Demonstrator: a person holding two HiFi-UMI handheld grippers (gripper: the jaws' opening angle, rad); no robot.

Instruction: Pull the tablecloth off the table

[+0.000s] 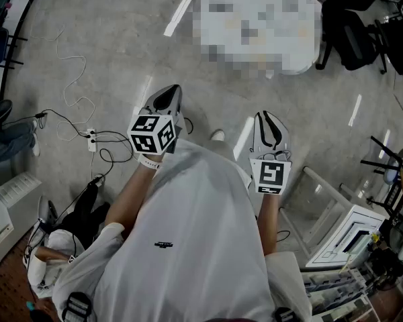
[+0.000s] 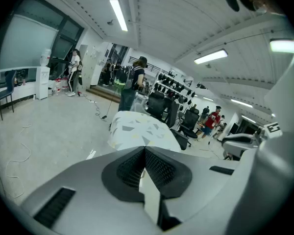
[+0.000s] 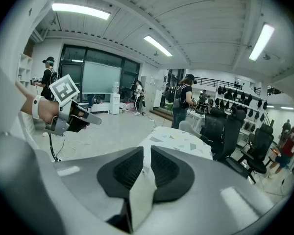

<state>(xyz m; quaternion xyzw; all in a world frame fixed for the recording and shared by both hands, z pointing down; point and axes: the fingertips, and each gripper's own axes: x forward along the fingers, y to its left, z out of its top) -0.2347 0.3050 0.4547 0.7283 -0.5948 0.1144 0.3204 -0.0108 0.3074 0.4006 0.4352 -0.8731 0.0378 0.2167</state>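
Note:
The table stands a few steps ahead, draped in a white tablecloth [image 2: 137, 129] printed with grey and yellow triangles; the right gripper view also shows this tablecloth [image 3: 179, 141]. In the head view a mosaic patch covers that spot. Both grippers hang in the air over the floor, well short of the cloth. My left gripper [image 1: 168, 94] has its ridged black pads [image 2: 130, 168] meeting at the tip, with nothing held. On my right gripper [image 1: 269, 117] a thin slit shows between the pads [image 3: 125, 170], and nothing is in it. The left gripper [image 3: 71, 116] also appears at the left of the right gripper view.
Cables and a power strip [image 1: 91, 139] lie on the floor to the left. Black office chairs [image 1: 352, 39] crowd the table's far right side. A white rack with equipment [image 1: 346, 237] stands at the right. People [image 2: 132, 84] stand behind the table.

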